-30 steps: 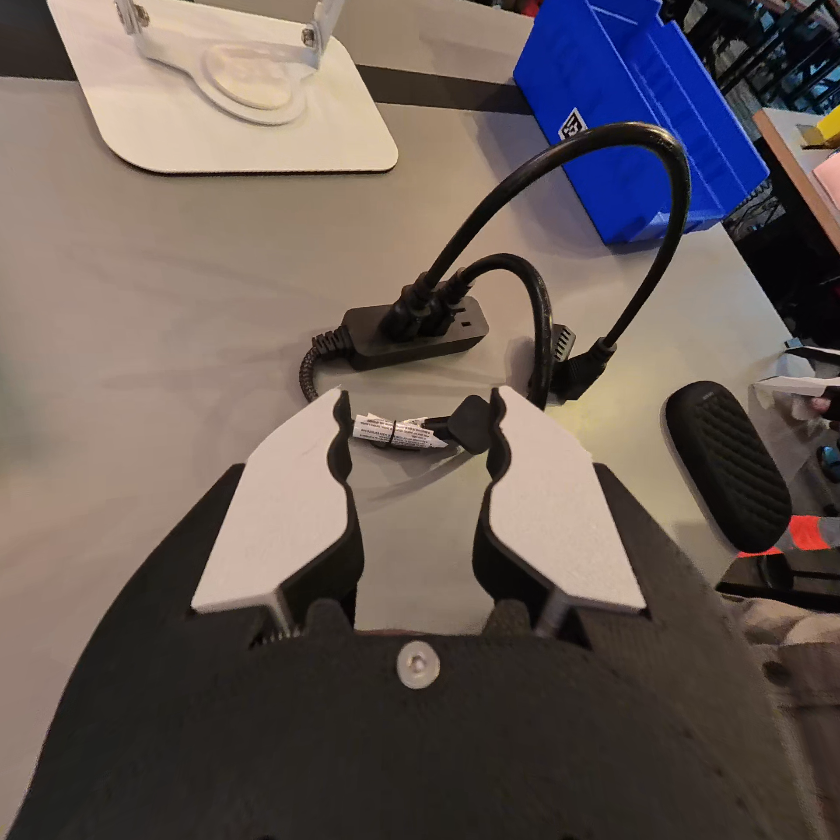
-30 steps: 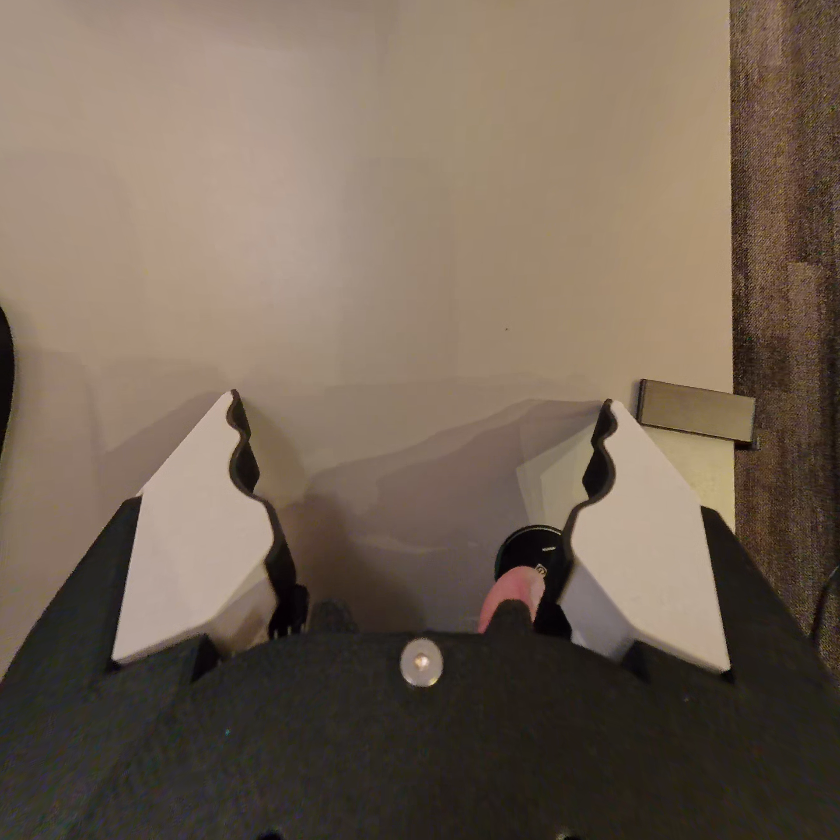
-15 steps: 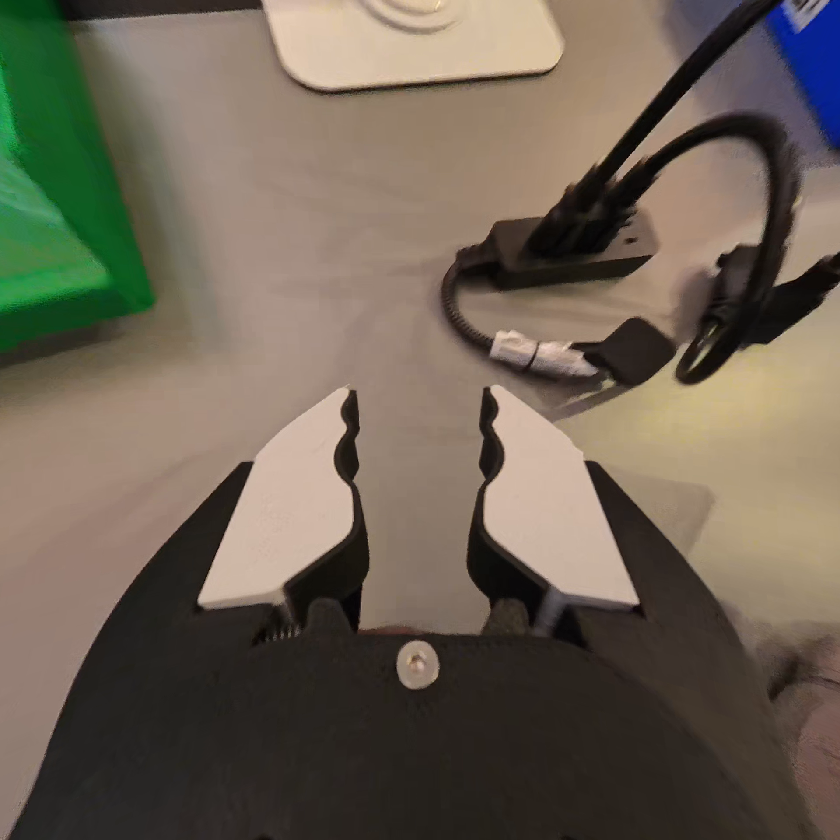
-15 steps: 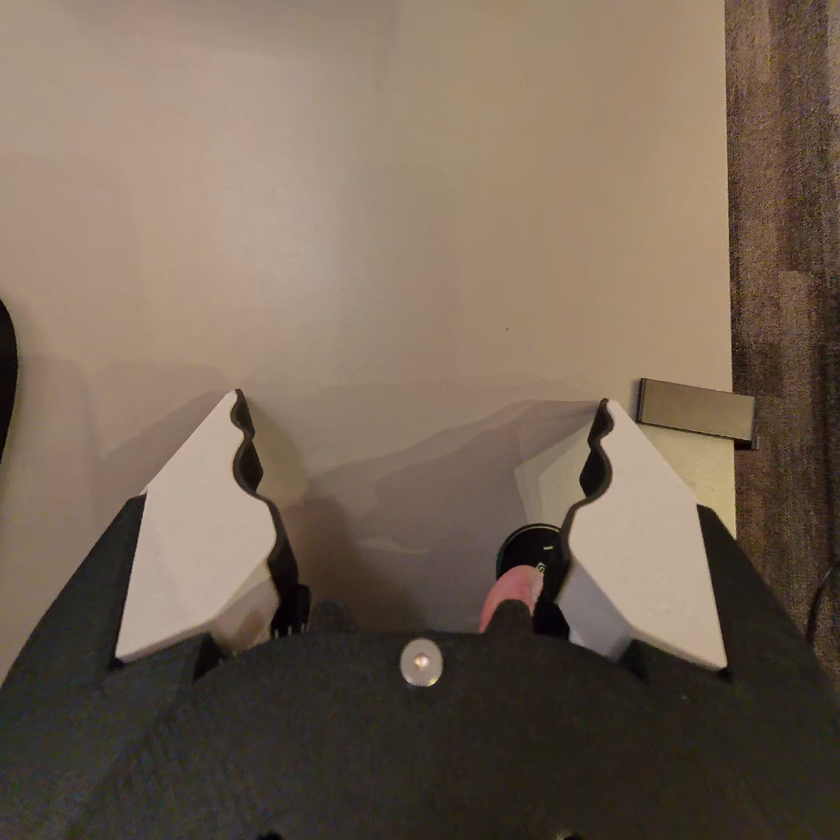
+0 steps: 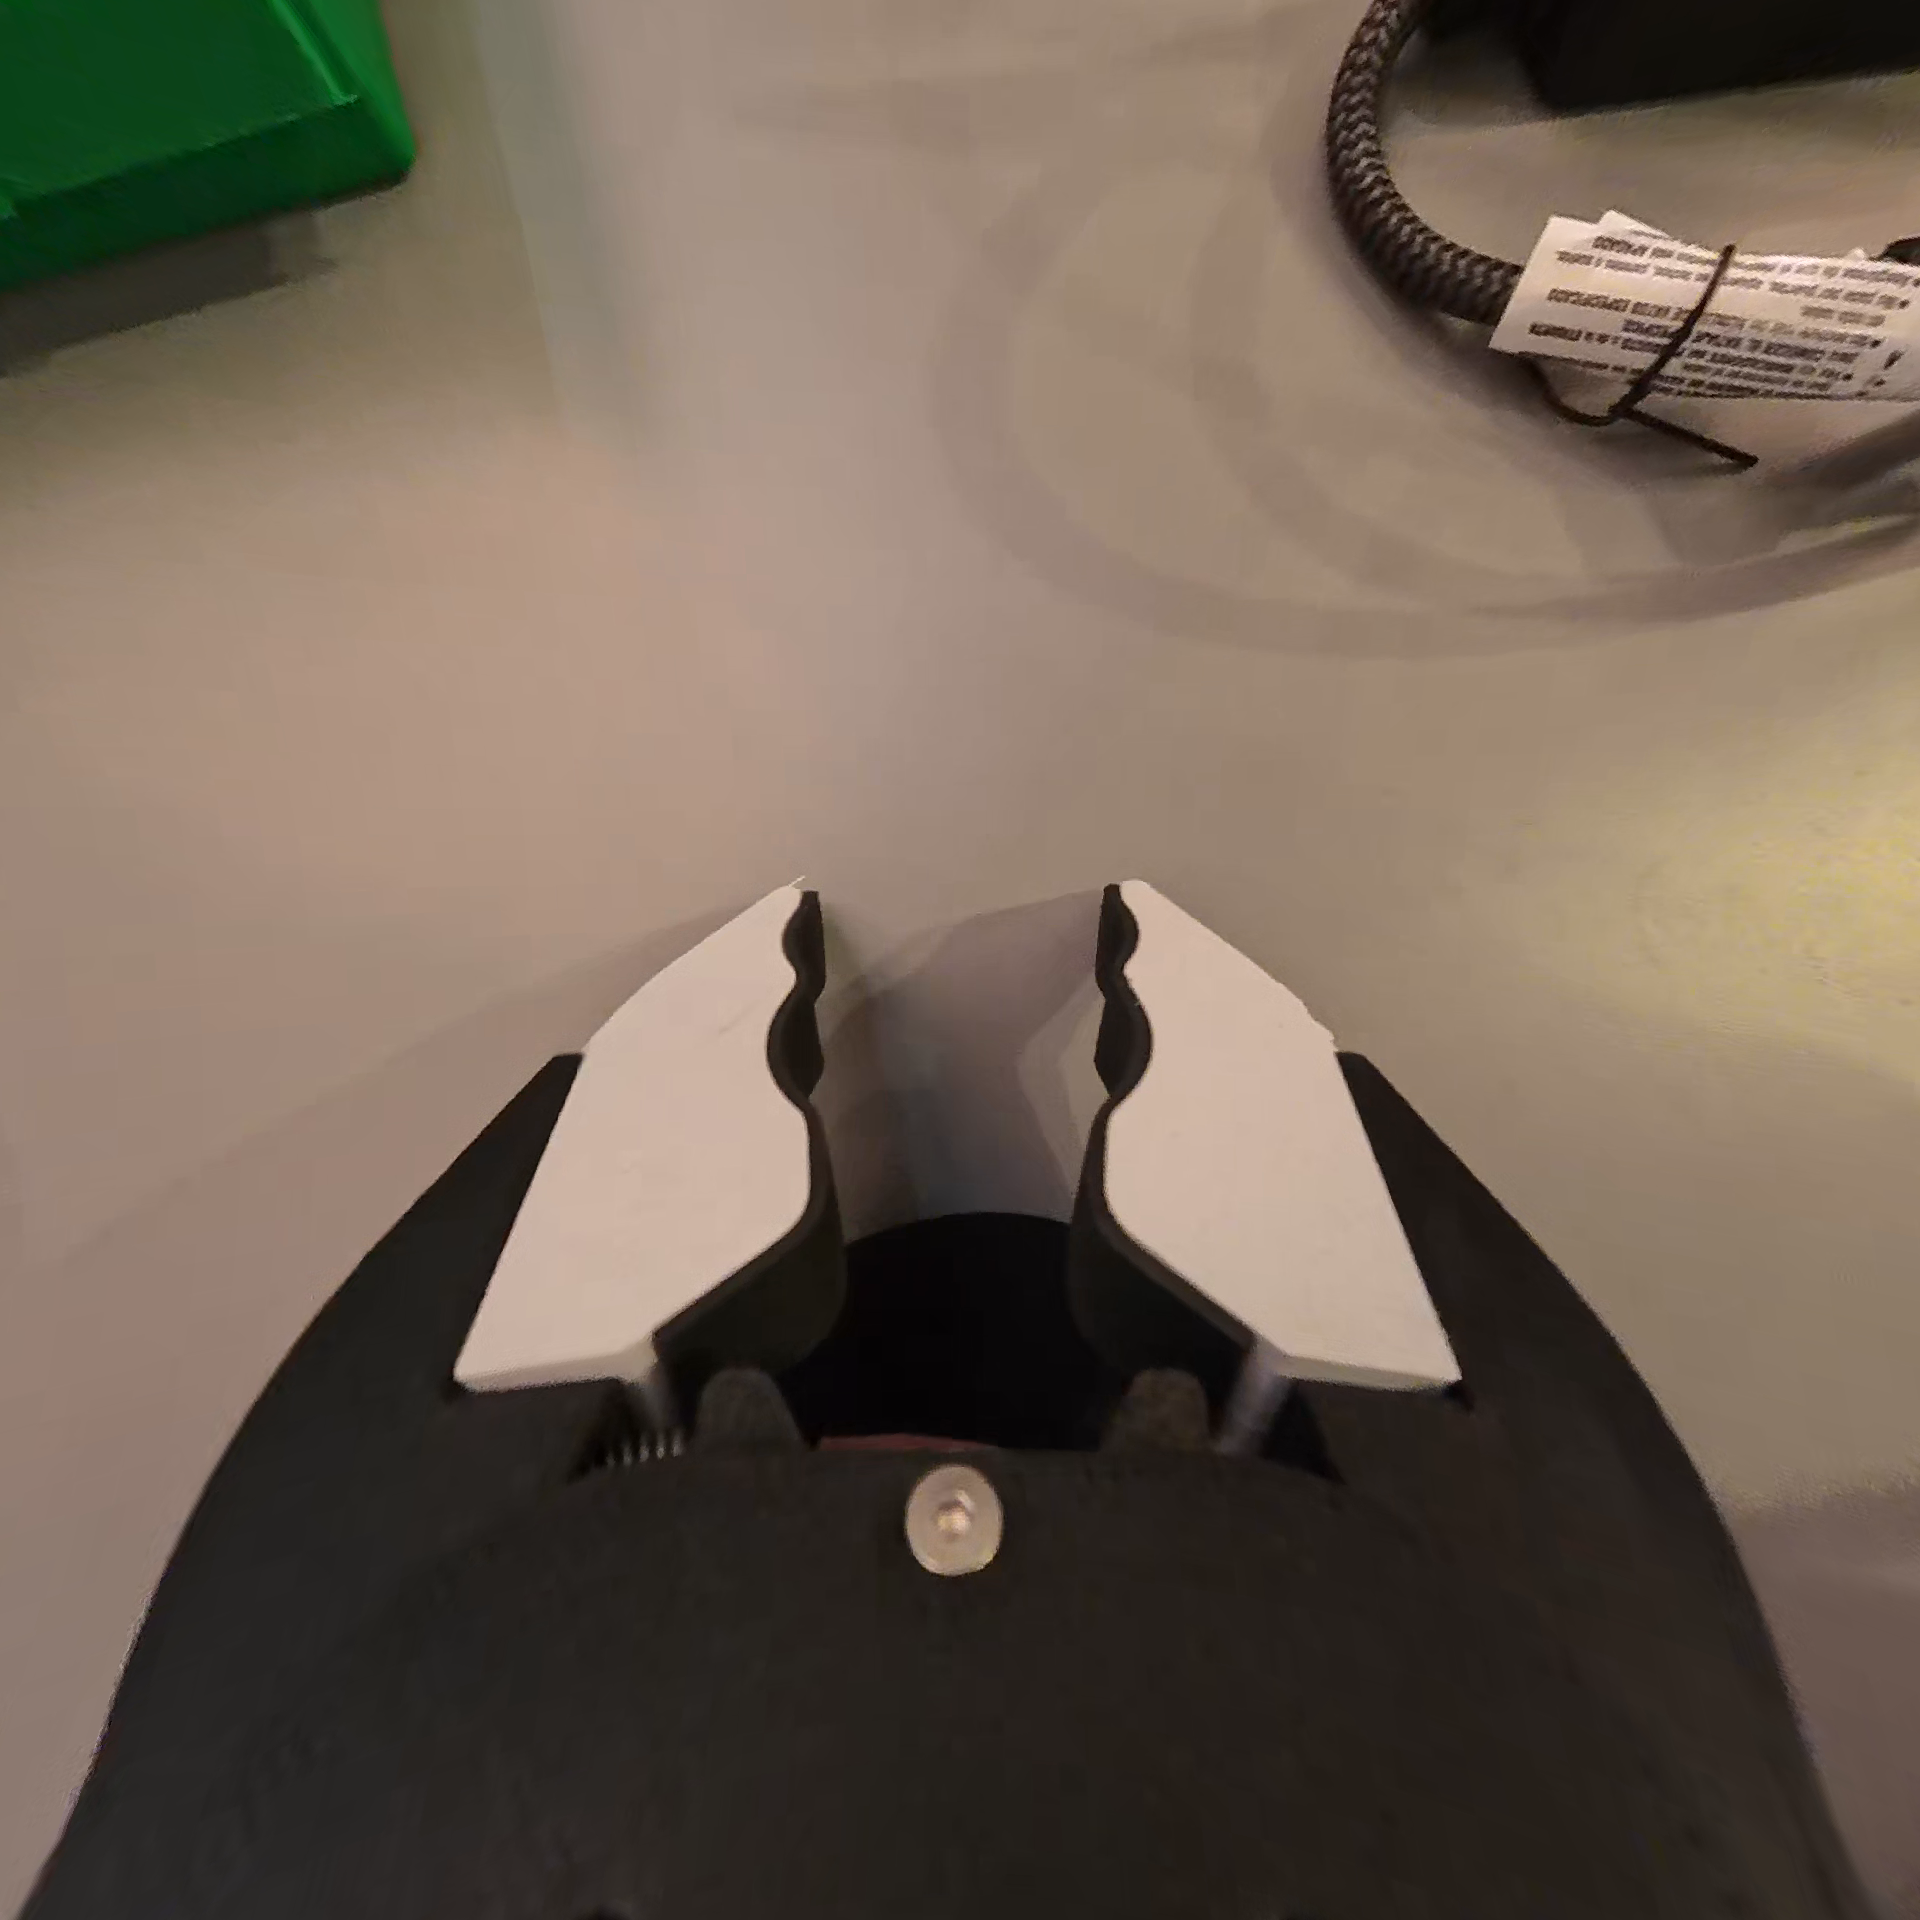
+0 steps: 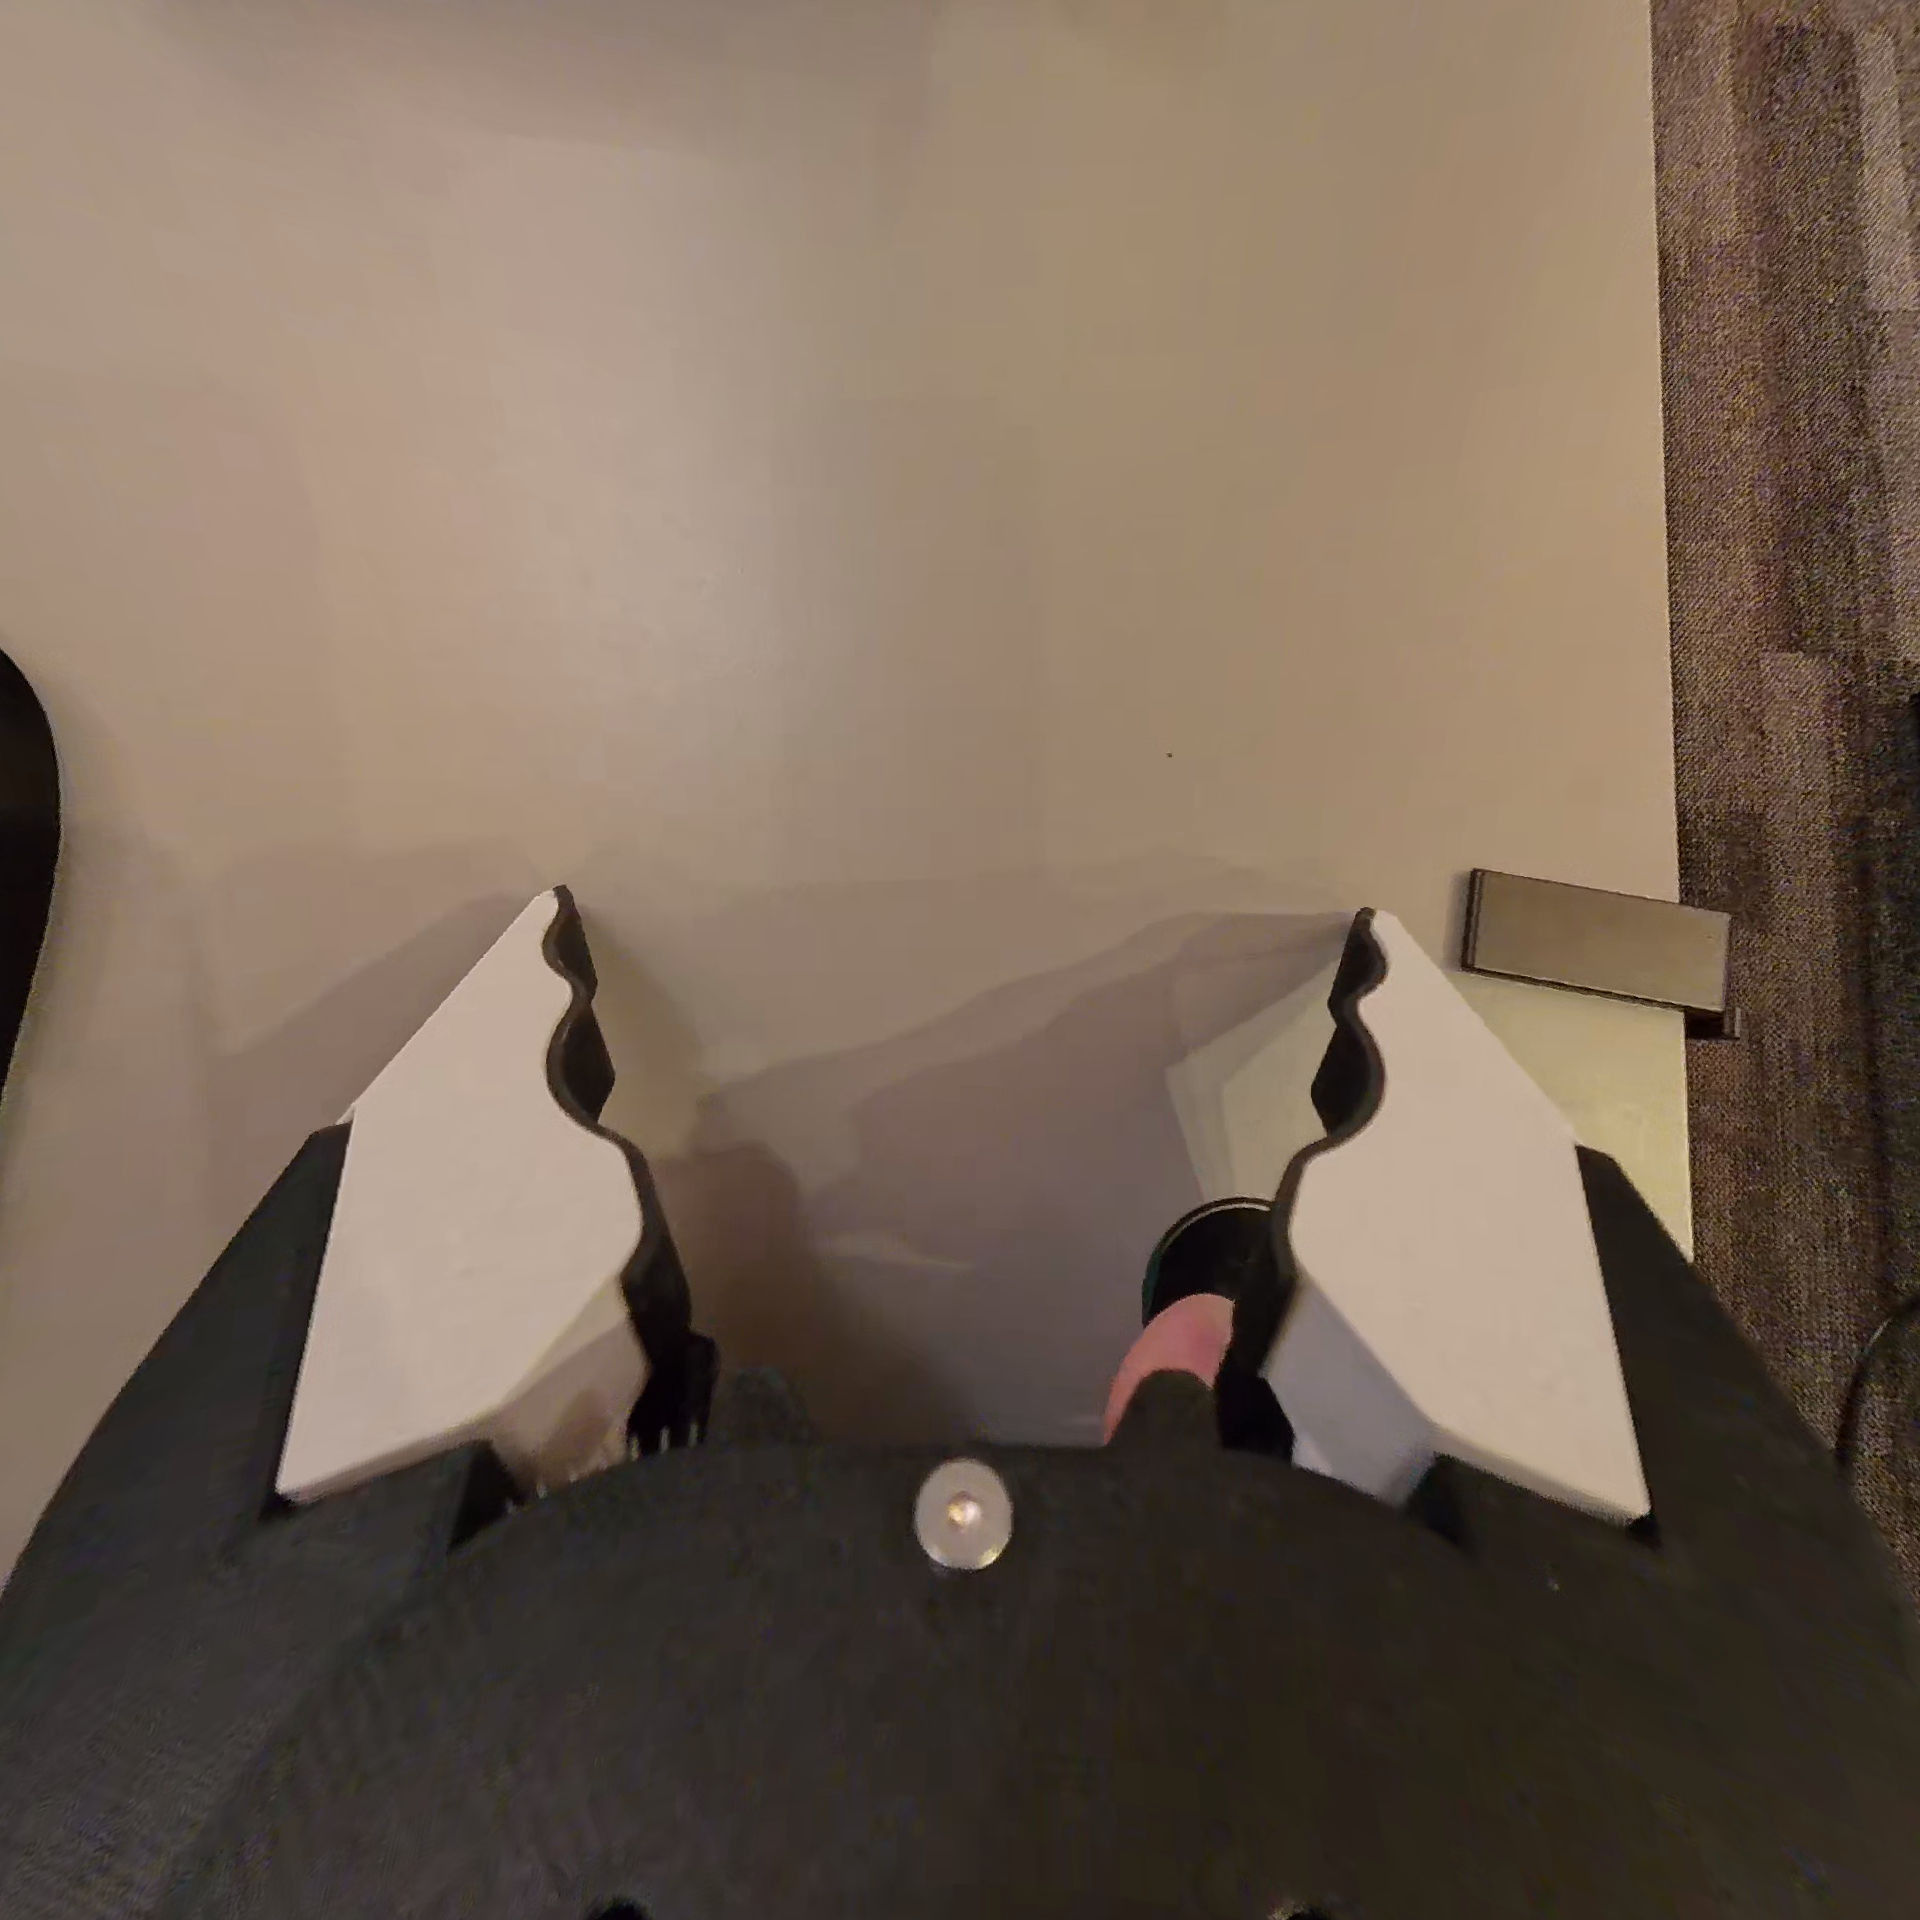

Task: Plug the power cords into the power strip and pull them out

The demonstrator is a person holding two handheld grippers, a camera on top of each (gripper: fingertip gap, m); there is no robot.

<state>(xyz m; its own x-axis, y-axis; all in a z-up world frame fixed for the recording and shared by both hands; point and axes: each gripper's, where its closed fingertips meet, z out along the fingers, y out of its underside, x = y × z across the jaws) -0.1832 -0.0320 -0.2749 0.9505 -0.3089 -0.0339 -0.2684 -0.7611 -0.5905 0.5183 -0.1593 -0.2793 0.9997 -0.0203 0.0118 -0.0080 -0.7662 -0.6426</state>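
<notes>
In the left wrist view my left gripper (image 5: 958, 896) is open and empty, pointing down at the bare grey table. The black power strip (image 5: 1714, 47) is only partly in view at the top right edge. Its braided cord (image 5: 1382, 197) curves down from it and carries a white tag (image 5: 1704, 312). The plugged cords are out of frame. In the right wrist view my right gripper (image 6: 966, 914) is wide open and empty over bare table. No cord or strip shows there.
A green bin (image 5: 177, 125) sits at the top left of the left wrist view. In the right wrist view the table's right edge (image 6: 1662, 520) borders carpet, a dark flat bracket (image 6: 1600, 951) lies at that edge, and a black rounded object (image 6: 21, 821) shows at the far left. My right fingertips sit around 70 centimetres from my left ones.
My left gripper has drawn back and to the left and tilted down, so the power strip and its plugged cords slid to the top right edge. The right gripper has barely moved.
</notes>
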